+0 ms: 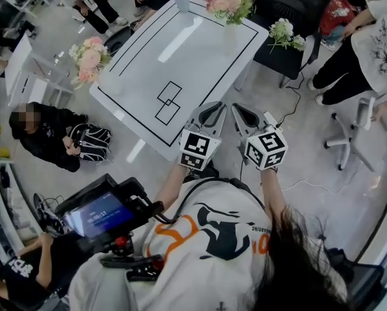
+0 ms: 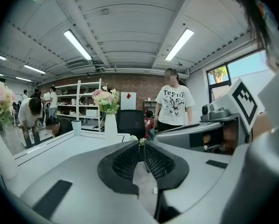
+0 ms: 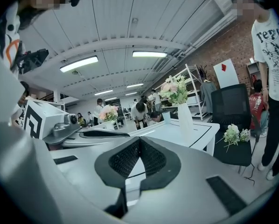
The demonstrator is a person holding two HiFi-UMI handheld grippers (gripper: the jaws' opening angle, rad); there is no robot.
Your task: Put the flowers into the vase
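Finding at far left a person (image 1: 48, 135) seated on the floor, well apart from the table's left edge, with a strip of floor lying between. Finding a vase of pink flowers (image 1: 88, 58) standing right at the left corner of the white table (image 1: 200, 50), almost on the rim. Tracing a black line (image 1: 214, 76) running parallel to the edges of the top, plus two small overlapping squares (image 1: 169, 102) toward the near edge, with the wide middle of the top lying open inside that line. Spotting a blue cup (image 1: 181, 0) at the far corner and a second vase of flowers (image 1: 231, 4) hard against the far right edge. Holding the left gripper (image 1: 214, 107) just at the table's near right edge, pointing across the top, jaws pressed together at the tips and pinching nothing. Holding the right gripper (image 1: 239, 109) just beside it over the floor, not touching it, jaws likewise pressed together and empty. Locating the loose white flowers (image 1: 285, 32) lying on a black chair (image 1: 290, 5) just beyond the table's right edge, well apart from both grippers. Noting farther right a standing person (image 1: 368, 44) and a white swivel chair (image 1: 358, 125) crowding the floor on that side.
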